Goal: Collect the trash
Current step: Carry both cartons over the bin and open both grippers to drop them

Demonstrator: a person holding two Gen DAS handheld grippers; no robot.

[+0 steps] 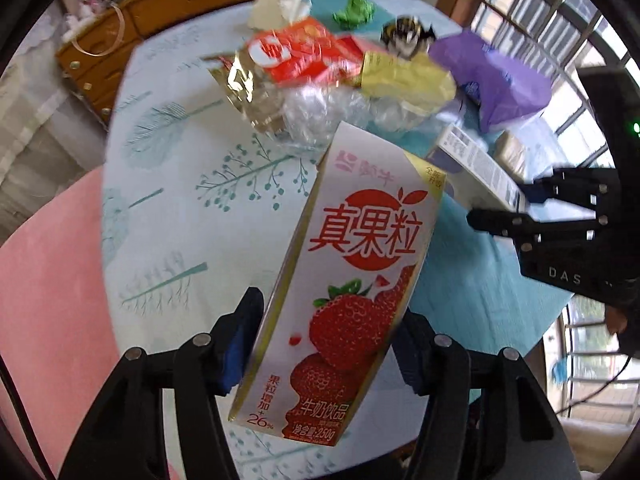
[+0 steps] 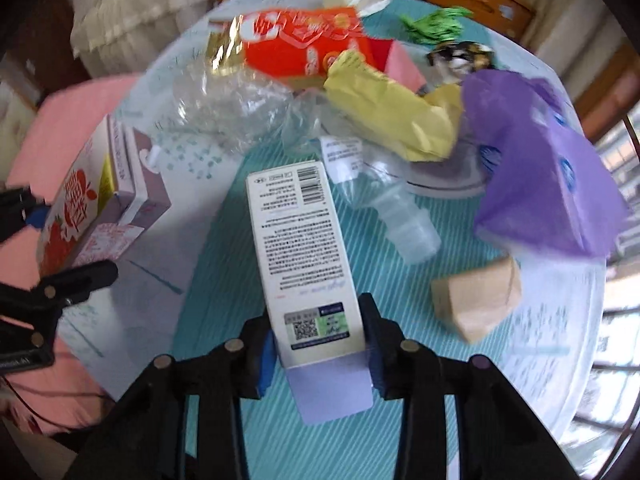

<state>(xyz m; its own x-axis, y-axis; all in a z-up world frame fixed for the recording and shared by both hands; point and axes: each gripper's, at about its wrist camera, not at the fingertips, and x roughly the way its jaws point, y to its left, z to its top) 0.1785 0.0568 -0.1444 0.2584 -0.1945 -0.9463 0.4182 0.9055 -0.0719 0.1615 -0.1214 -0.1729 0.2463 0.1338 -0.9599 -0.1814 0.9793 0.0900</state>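
Note:
A strawberry milk carton (image 1: 360,248), white and red, hangs tilted above the round table (image 1: 168,208) with my left gripper (image 1: 324,348) shut on its lower part. A long white box with printed text and a barcode (image 2: 298,248) lies on the teal striped cloth (image 2: 224,280). My right gripper (image 2: 318,340) straddles the box's near end, its blue pads pressing both sides. The left wrist view shows that same box (image 1: 476,164) at the right with the right gripper (image 1: 504,204) on it. The carton (image 2: 76,216) sits at the left edge of the right wrist view.
Behind lies a trash heap: an orange packet (image 2: 304,48), yellow paper (image 2: 392,116), a purple bag (image 2: 536,160), a clear bottle (image 2: 396,216), crinkled clear plastic (image 2: 232,108) and a green scrap (image 2: 432,24). A small brown box (image 2: 476,300) sits right. A wooden dresser (image 1: 160,12) stands beyond.

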